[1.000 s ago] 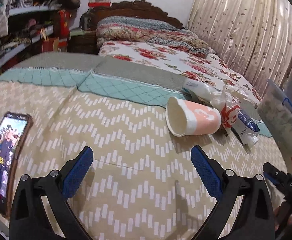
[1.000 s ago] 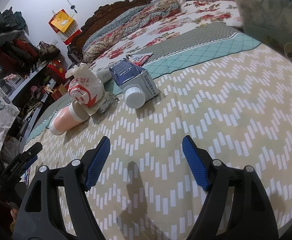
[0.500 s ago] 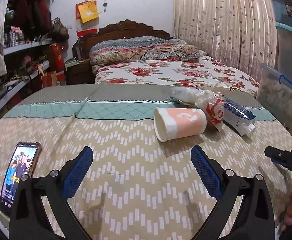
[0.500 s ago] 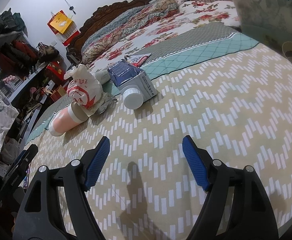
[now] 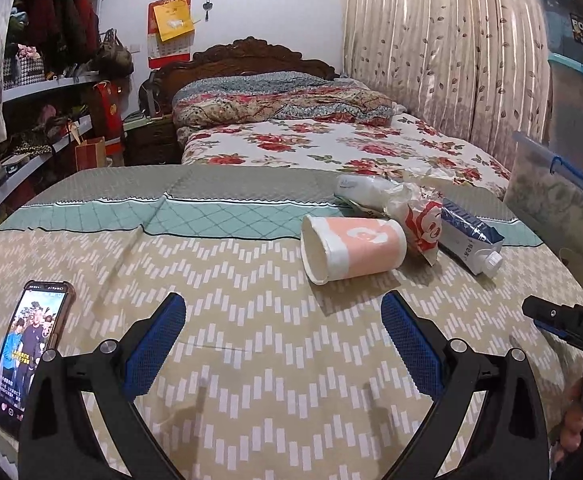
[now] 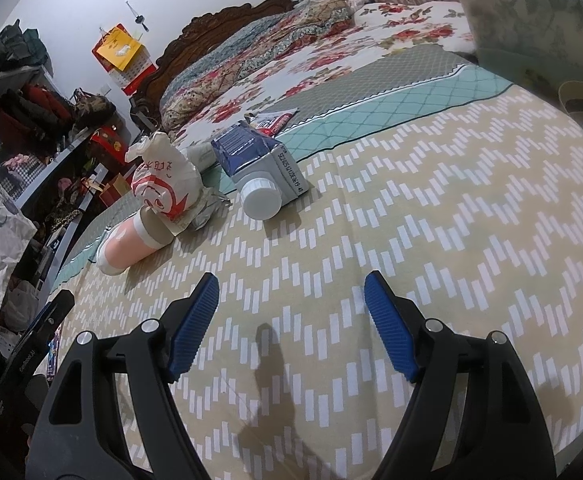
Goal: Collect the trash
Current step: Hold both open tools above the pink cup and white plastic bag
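Note:
Trash lies in a cluster on the zigzag-patterned cloth. A pink and white paper cup [image 5: 353, 248] [image 6: 127, 246] lies on its side, mouth toward the left wrist camera. Behind it sits a crumpled white and red bag [image 5: 421, 224] [image 6: 163, 184]. To the right of the bag lies a blue and white carton [image 5: 469, 238] [image 6: 261, 172] with a white cap. My left gripper [image 5: 283, 336] hovers open, short of the cup, nothing between its fingers. My right gripper [image 6: 291, 320] stands open over bare cloth, short of the carton.
A phone [image 5: 29, 356] with a lit screen lies at the left edge of the cloth. A clear storage box [image 5: 559, 196] [image 6: 539, 20] stands at the right. Beyond the cloth is a floral bed [image 5: 331, 148]; shelves [image 5: 31, 92] with bags are at left.
The left wrist view has rolled level and shifted, so the cup and the trash now sit further right and more upright in it. The right gripper has stayed still.

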The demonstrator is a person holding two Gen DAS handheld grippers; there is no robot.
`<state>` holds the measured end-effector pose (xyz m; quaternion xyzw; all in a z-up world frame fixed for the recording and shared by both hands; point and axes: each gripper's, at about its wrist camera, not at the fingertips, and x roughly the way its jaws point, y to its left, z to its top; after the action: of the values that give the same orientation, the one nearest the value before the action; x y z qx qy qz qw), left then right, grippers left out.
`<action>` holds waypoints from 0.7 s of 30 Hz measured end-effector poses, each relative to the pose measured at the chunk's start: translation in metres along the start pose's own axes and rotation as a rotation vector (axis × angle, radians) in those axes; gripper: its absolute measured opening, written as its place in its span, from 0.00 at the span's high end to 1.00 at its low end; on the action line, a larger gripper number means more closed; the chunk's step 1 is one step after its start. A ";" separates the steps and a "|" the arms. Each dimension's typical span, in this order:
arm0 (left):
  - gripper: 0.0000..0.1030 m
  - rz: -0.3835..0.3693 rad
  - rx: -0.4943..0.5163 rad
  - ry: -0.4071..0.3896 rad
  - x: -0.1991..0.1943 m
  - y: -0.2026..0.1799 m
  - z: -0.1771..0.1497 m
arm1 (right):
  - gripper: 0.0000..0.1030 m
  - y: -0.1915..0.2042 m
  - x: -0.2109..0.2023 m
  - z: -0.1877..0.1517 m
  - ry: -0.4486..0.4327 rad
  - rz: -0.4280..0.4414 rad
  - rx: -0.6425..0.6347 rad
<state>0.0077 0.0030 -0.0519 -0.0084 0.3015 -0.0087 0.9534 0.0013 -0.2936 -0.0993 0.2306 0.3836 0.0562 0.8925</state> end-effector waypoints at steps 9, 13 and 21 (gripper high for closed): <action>0.08 -0.006 0.018 -0.029 -0.006 -0.003 -0.002 | 0.25 0.002 -0.003 -0.001 0.001 -0.017 -0.001; 0.08 -0.006 0.012 -0.033 -0.008 -0.002 -0.002 | 0.25 0.003 -0.003 0.000 0.002 -0.018 -0.002; 0.08 -0.025 -0.007 -0.010 -0.004 0.003 0.000 | 0.24 0.003 -0.002 -0.001 0.002 -0.017 -0.001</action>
<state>0.0048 0.0057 -0.0499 -0.0155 0.2965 -0.0197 0.9547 -0.0005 -0.2910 -0.0969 0.2269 0.3862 0.0488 0.8927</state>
